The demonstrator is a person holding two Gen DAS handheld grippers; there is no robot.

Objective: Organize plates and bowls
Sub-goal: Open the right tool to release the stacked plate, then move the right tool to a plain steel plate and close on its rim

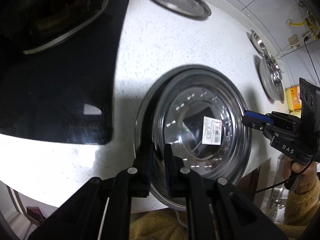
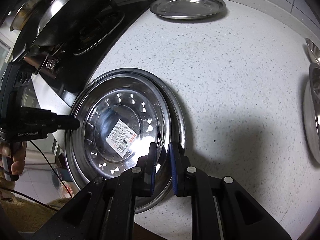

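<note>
**Two plates stacked near the edge, three pieces not yet gathered**

Nearest, the left tool (image 1: 159, 160) is pinched on the rim of the labelled plate (image 1: 200, 128), and the right tool (image 2: 162, 160) grips the opposite rim of the same plate (image 2: 124, 128). This plate sits inside a slightly larger steel plate (image 2: 178, 108) at the front edge of the speckled surface (image 2: 220, 70), its rim off-centre against the lower one. By my reading, nesting this pair is about done, though the top plate looks not quite centred.

Further back, a single steel plate (image 2: 188, 5) lies alone by the wall. Off to the right, well apart from the stack, stand a bowl-like piece (image 1: 273, 80) and another small dish (image 1: 257, 40); these remain to be collected.

The black stove top (image 1: 60, 90), with a dark pan (image 2: 76, 20), borders the stack closely on the left and limits room there.
</note>
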